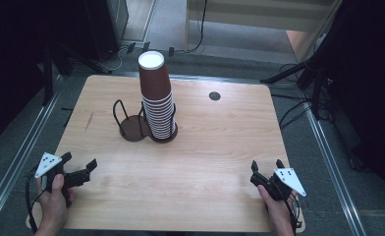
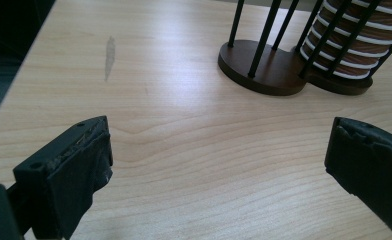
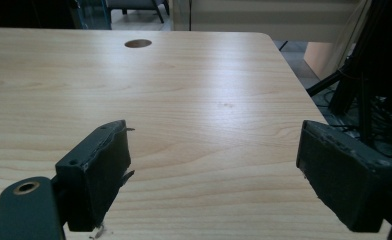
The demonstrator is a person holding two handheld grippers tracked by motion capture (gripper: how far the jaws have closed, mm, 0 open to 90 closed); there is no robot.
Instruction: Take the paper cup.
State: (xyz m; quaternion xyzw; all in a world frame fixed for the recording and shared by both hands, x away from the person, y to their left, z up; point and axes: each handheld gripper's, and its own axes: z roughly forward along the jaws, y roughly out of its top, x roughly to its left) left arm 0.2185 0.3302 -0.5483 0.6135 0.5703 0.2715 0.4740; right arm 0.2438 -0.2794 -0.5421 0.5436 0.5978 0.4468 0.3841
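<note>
The cup stack (image 1: 157,98) stands upright in its holder (image 1: 131,129), rims down.

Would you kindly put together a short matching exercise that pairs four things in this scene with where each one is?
Things:
1. stack of brown paper cups
2. left gripper
3. right gripper
4. round hole

Places:
A. near right corner of the table, jaws open
B. in the right-hand bay of the dark cup holder
C. far right part of the tabletop
D. near left corner of the table, jaws open

Pairs: 1-B, 2-D, 3-A, 4-C
</note>
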